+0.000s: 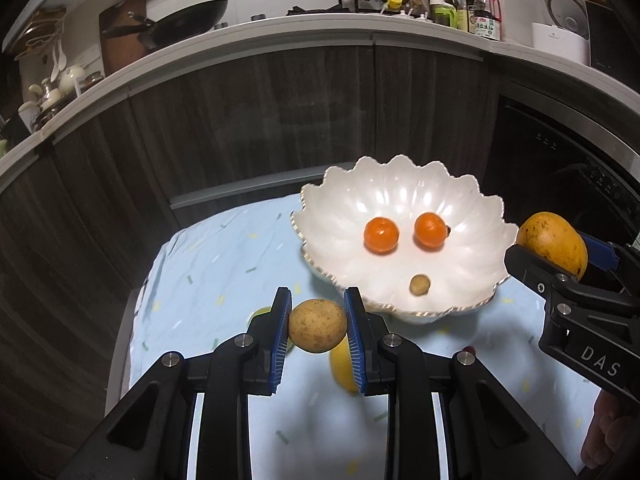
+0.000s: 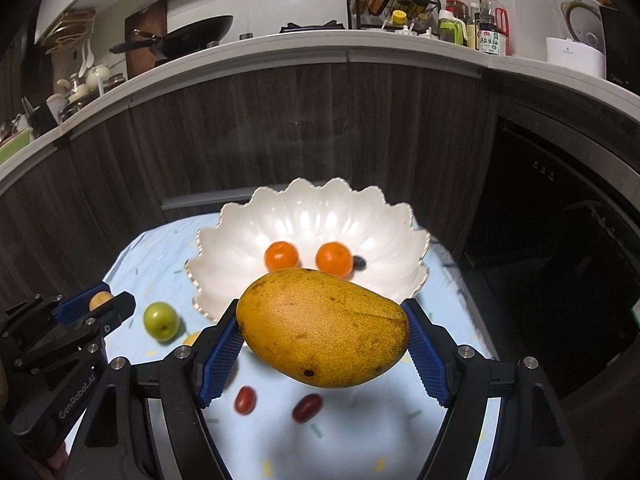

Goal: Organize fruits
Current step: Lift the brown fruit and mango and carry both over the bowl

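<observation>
A white scalloped bowl [image 1: 472, 208] [image 2: 240, 236] stands on a light blue cloth. It holds two small oranges [image 1: 381, 235] [image 2: 281, 256], a small brown fruit [image 1: 420, 284] and a dark berry [image 2: 360, 262]. My left gripper [image 1: 318, 326] is shut on a round tan fruit [image 1: 317, 325], held above the cloth just in front of the bowl; it also shows in the right wrist view [image 2: 100, 300]. My right gripper [image 2: 324, 332] is shut on a yellow mango [image 2: 322, 326], held to the right of the bowl; it also shows in the left wrist view [image 1: 554, 248].
On the cloth [image 1: 224, 264] lie a green fruit [image 2: 160, 319], a yellow fruit [image 1: 342, 366], and two small red fruits [image 2: 245, 400] [image 2: 307, 408]. Dark cabinet fronts [image 1: 280, 120] rise behind the table, under a counter with a wok [image 1: 188, 24] and bottles.
</observation>
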